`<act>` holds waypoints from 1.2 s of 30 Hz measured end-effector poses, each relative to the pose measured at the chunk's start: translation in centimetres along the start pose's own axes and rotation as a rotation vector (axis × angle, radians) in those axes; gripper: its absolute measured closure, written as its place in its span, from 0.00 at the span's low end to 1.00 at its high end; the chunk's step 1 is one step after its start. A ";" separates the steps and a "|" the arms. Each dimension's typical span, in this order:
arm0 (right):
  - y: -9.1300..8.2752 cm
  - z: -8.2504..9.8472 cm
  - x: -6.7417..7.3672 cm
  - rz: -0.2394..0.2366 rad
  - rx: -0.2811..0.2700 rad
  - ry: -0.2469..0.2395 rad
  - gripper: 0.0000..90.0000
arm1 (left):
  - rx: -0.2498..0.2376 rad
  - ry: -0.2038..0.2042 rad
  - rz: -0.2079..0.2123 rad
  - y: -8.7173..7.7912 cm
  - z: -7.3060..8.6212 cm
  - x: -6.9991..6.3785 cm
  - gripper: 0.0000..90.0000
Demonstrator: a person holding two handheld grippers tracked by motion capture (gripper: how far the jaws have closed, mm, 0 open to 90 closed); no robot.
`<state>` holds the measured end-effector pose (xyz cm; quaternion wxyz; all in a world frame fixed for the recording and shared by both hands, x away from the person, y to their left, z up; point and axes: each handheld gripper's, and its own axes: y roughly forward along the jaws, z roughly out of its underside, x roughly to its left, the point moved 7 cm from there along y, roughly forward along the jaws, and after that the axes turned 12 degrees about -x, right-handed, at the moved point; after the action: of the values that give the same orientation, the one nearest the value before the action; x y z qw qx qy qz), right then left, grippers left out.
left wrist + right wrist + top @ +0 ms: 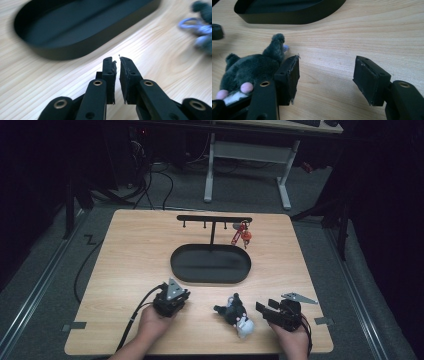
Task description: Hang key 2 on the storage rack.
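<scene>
With the left gripper barely parted and empty and the right gripper wide open and empty beside it, the plush toy lying on the table between them could be nudged aside by a jaw rather than caught.

Blurring beyond the left gripper: black oval tray, far end cut off by the top edge; ahead and right of the tips, a purple ring and dark fluff, too smeared to identify. Lying just left of the right gripper: grey plush toy, lower body hidden behind the near jaw.
</scene>
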<state>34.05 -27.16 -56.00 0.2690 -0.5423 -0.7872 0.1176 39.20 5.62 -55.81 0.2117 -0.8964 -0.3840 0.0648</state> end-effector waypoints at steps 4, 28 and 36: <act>0.4 0.2 0.0 0.002 0.005 -0.017 0.41 | -0.002 0.003 -0.043 -2.4 0.7 2.7 0.91; 0.7 0.4 0.5 0.092 0.158 -0.134 0.37 | 0.039 0.000 -0.146 -5.9 4.3 9.0 0.45; 0.4 0.5 0.9 0.132 0.320 -0.178 0.35 | 0.034 0.008 -0.113 -5.8 4.3 8.9 0.44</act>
<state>33.80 -26.11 -56.36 0.2728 -0.5305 -0.7420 0.3061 40.37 16.94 -56.81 0.2318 -0.8699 -0.4318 0.0555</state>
